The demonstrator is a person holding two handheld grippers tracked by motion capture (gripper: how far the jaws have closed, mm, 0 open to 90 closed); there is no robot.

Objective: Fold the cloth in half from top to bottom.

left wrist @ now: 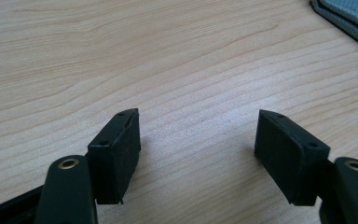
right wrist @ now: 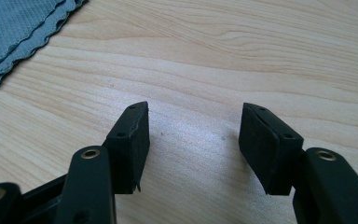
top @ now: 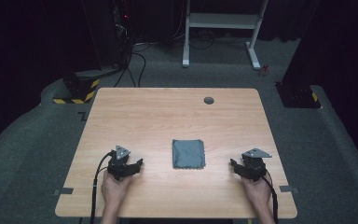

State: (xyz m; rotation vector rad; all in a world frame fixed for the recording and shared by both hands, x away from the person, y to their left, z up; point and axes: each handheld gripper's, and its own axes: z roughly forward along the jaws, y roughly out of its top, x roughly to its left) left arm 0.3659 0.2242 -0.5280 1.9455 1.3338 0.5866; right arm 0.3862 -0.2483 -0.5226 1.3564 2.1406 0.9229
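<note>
One folded grey cloth (top: 188,153), one table (top: 168,112), two claws: left claw (top: 131,168), right claw (top: 240,168).

Right tool (right wrist: 193,122) jaws apart over bare wooden table (right wrist: 261,56), folded grey cloth (right wrist: 14,32) upper left

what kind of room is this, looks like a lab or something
Probably a lab or recording studio: dark curtained walls, grey carpet, a white equipment stand with cables behind a bare wooden table holding only a folded grey cloth.

Table lit evenly, dark bkgd, soft shadows
</note>
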